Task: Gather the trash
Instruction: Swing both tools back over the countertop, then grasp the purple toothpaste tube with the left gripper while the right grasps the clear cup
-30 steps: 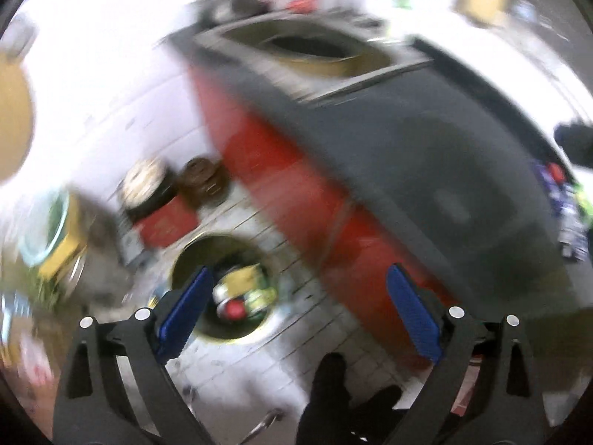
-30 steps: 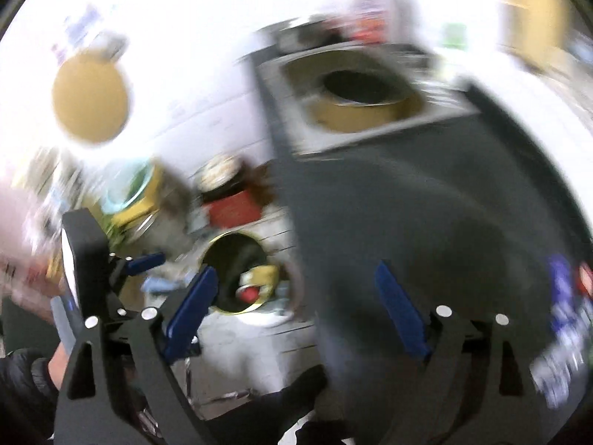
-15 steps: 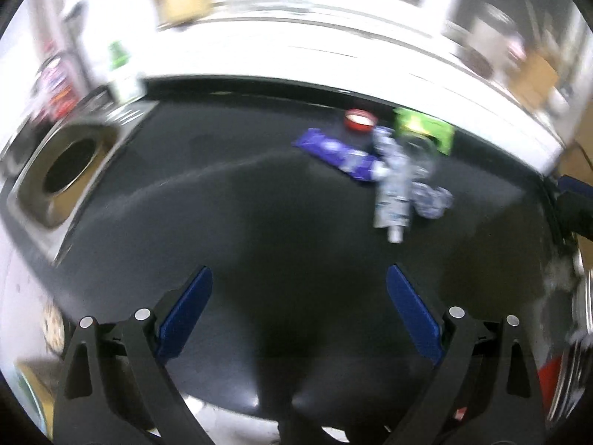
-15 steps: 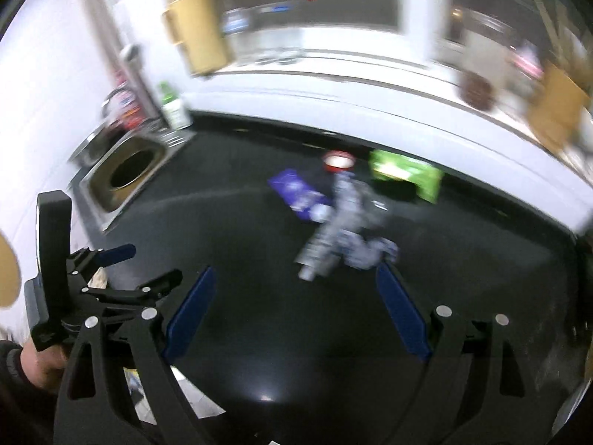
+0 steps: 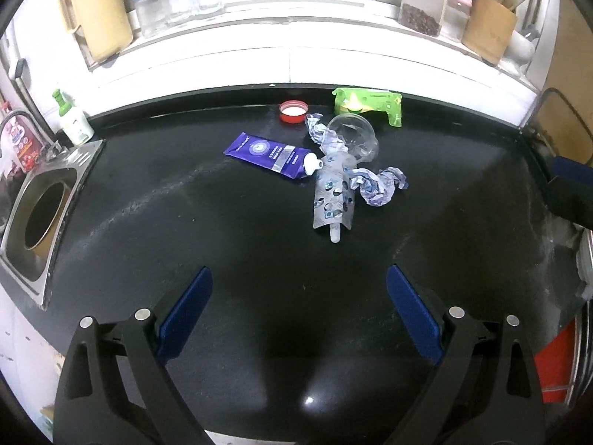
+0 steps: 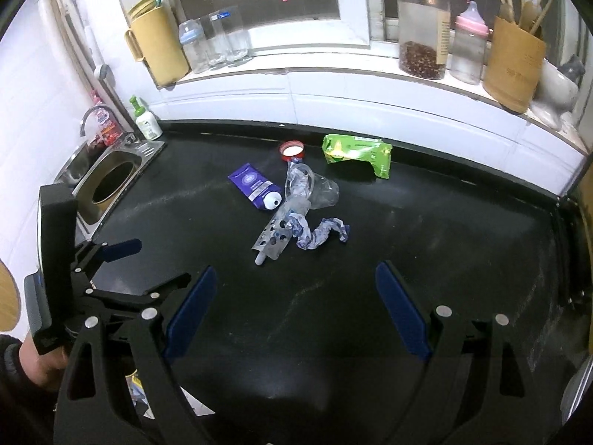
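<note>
Trash lies on the black counter (image 5: pixel 185 222): a purple tube (image 5: pixel 272 154), a red lid (image 5: pixel 293 111), a green packet (image 5: pixel 367 104), a clear plastic cup (image 5: pixel 354 135), a clear spotted wrapper (image 5: pixel 331 193) and a crumpled wrapper (image 5: pixel 381 185). The same pile shows in the right wrist view: tube (image 6: pixel 255 185), lid (image 6: pixel 292 150), packet (image 6: pixel 355 154), cup (image 6: pixel 322 193), spotted wrapper (image 6: pixel 274 235). My left gripper (image 5: pixel 298 315) is open and empty, well short of the pile. My right gripper (image 6: pixel 292 311) is open and empty; the left gripper (image 6: pixel 122 259) shows at its left.
A steel sink (image 5: pixel 40 211) sits at the counter's left end, with a soap bottle (image 5: pixel 72 118) behind it. The windowsill holds a yellow jug (image 6: pixel 159 52), bottles, a jar of beans (image 6: pixel 422 33) and a utensil holder (image 6: pixel 513 66).
Both views have swung from the floor and bin beside the red cabinet up to the counter top. The trash pile is now in front of both open grippers.
</note>
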`<state>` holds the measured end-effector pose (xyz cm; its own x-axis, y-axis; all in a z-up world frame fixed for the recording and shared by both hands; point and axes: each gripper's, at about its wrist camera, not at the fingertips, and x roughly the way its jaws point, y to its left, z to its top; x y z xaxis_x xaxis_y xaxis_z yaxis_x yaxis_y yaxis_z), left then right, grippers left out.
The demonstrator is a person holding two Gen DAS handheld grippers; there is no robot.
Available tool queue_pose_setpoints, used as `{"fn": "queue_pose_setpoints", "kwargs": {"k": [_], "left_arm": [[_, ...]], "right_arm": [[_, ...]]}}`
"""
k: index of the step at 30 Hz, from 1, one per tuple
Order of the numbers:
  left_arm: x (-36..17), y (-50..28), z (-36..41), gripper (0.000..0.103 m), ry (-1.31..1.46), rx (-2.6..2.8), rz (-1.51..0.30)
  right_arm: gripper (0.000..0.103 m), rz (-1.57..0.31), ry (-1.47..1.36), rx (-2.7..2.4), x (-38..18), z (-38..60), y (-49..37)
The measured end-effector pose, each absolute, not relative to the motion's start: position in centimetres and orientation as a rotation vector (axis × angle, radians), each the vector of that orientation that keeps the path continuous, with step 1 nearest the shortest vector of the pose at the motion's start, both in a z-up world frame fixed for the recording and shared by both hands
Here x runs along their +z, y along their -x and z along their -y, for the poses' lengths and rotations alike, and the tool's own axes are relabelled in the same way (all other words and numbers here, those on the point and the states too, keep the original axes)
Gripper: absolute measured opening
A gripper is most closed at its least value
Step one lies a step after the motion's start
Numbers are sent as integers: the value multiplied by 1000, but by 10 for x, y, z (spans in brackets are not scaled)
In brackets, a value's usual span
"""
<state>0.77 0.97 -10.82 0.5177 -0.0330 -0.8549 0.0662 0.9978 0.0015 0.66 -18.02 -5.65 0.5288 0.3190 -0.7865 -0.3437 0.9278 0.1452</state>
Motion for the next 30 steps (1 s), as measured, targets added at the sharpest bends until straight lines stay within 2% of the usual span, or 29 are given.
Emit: {"fn": "queue_pose_setpoints", "kwargs": {"k": [9,13,18,30], "left_arm": [[-130,-33,10,92,-90,-83,-1062],[-138,-49,9,92,-84,-74,-1064],[-150,-85,-9,92,33,-36,-1107],[-199,-203,-51,92,362,170,-1246]], "right_arm": [[85,-966,40,422,-70,175,-33],[81,-992,30,429,-80,176,-57],[77,-1031,44,433,-98,170,-96],[76,-1136,70,469,-149,142,-180]]}}
